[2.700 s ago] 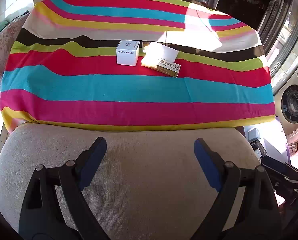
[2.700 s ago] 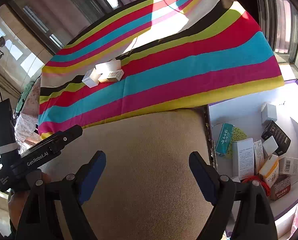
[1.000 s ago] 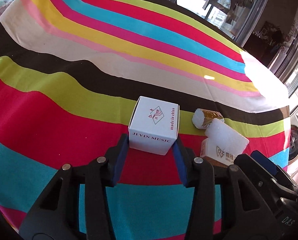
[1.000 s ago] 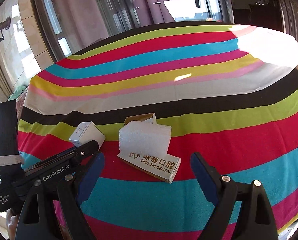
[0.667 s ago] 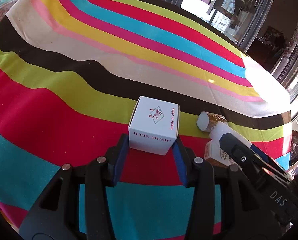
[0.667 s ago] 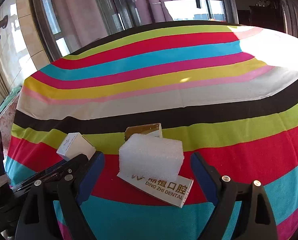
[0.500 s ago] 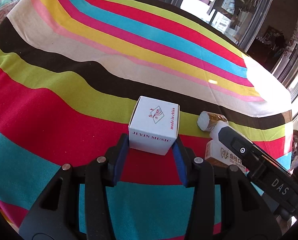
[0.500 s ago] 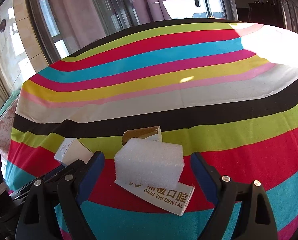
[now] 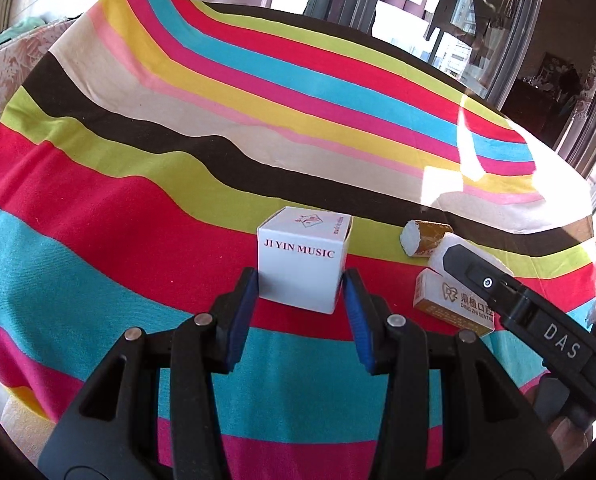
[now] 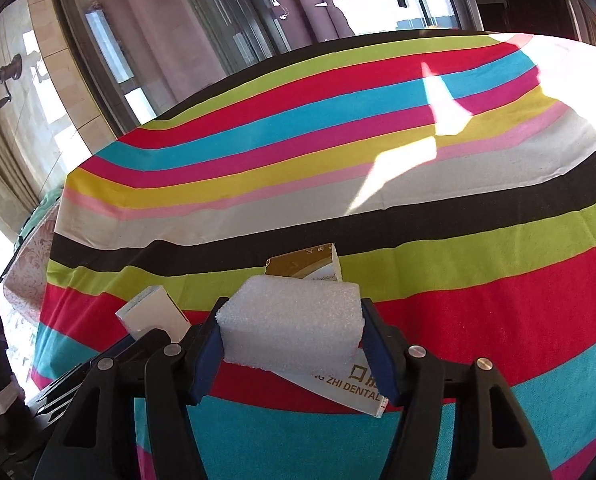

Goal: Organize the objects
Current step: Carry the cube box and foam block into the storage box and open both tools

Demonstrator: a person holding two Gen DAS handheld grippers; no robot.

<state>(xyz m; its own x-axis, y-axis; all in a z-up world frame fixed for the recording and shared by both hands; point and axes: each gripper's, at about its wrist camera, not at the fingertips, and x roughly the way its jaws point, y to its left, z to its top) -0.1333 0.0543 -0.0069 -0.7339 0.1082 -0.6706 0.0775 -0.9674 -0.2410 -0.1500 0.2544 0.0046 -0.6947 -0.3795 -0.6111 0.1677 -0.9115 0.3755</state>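
Hidden and cut-off parts on the striped cloth

In the left wrist view the right gripper's black arm crosses the foam block (image 9: pixel 452 246) and the dental box (image 9: pixel 450 300), leaving only the block's near end and part of the box's print showing; the gold box (image 9: pixel 428 236) behind shows one end only. In the right wrist view the foam block (image 10: pixel 291 326) covers most of the dental box (image 10: pixel 346 384), whose lettering is cut to a few characters, and hides the lower half of the gold box (image 10: pixel 304 266). The white cube (image 10: pixel 153 314) is partly behind black gripper parts there, its print unreadable. The cloth (image 9: pixel 97 200) runs off the frame edges.
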